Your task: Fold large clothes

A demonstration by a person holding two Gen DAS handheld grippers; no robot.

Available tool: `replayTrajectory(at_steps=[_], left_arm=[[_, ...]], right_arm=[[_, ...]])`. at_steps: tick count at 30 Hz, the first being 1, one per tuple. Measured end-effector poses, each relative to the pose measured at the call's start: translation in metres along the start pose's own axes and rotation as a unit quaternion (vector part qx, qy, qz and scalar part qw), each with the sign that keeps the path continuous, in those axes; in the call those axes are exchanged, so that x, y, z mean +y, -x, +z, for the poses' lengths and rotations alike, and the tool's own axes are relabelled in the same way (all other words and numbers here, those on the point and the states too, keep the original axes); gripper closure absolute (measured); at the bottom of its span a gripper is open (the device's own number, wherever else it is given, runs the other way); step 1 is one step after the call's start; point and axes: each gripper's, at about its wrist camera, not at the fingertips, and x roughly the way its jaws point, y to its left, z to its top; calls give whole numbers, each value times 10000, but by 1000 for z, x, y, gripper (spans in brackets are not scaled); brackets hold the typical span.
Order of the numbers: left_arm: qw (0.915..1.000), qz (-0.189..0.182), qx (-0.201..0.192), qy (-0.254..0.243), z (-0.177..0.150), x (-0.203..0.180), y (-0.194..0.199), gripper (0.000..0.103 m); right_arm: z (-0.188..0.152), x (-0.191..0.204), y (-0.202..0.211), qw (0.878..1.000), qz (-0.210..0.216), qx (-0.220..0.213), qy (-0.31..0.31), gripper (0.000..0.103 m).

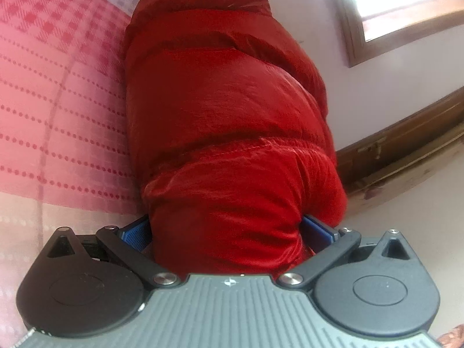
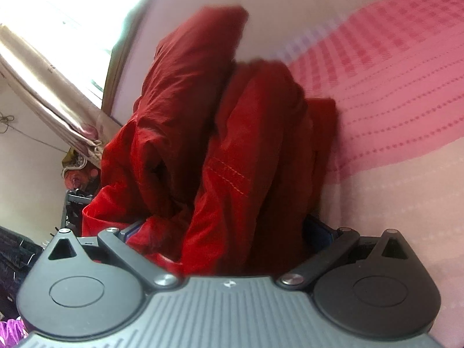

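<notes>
A red padded jacket (image 1: 226,121) fills the middle of the left wrist view, a quilted part bulging up from my left gripper (image 1: 227,232). The blue pads (image 1: 137,232) press on the fabric from both sides, so the left gripper is shut on the jacket. In the right wrist view the same red jacket (image 2: 232,150) hangs bunched and creased above my right gripper (image 2: 229,237), whose jaws are also closed on a thick wad of it. Both grippers hold it above the pink checked bedspread (image 1: 58,92).
The pink and cream bedspread (image 2: 391,116) lies beside the jacket. A wooden window frame (image 1: 377,29) and wooden trim (image 1: 406,145) are on the wall. A tied curtain (image 2: 58,92) and dark clutter (image 2: 17,261) are at the left of the right wrist view.
</notes>
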Motion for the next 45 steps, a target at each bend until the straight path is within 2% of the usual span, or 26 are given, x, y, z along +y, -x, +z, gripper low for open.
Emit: replayTrajectory(at_steps=[3, 4, 5, 6, 8, 11, 14, 17, 32, 45], left_arm=[[9977, 473, -83, -475, -6, -22, -1, 1], [9957, 645, -109, -649, -9, -30, -2, 3], [9929, 843, -158, -827, -12, -40, -3, 6], [9888, 1049, -225, -1037, -16, -49, -3, 8], [9799, 1365, -381, -1404, -24, -67, -2, 15], [9661, 1740, -625, -1803, -37, -87, -2, 21], [9537, 1967, -829, -2118, -48, -102, -2, 25], [9445, 2092, -957, -2345, -56, -111, 3, 26], [9202, 2594, -1543, -2494, -73, -121, 55, 27], [9054, 2963, -1992, -2298, -77, -117, 81, 28]], right_arm=[[-2, 7, -3, 9998, -132, -61, 162, 0], [-4, 12, -3, 9992, -221, -116, 327, 4], [-7, 19, -1, 9979, -318, -193, 525, 12], [-9, 26, 1, 9961, -429, -265, 731, 17], [-11, 40, 5, 9920, -619, -367, 1038, 33], [-17, 58, 8, 9846, -909, -481, 1414, 43], [-23, 68, 12, 9802, -1043, -598, 1571, 48], [-30, 73, 11, 9794, -1041, -677, 1592, 50], [-42, 116, -23, 9758, -743, -711, 1932, 52], [-49, 172, -75, 9712, -387, -561, 2284, 52]])
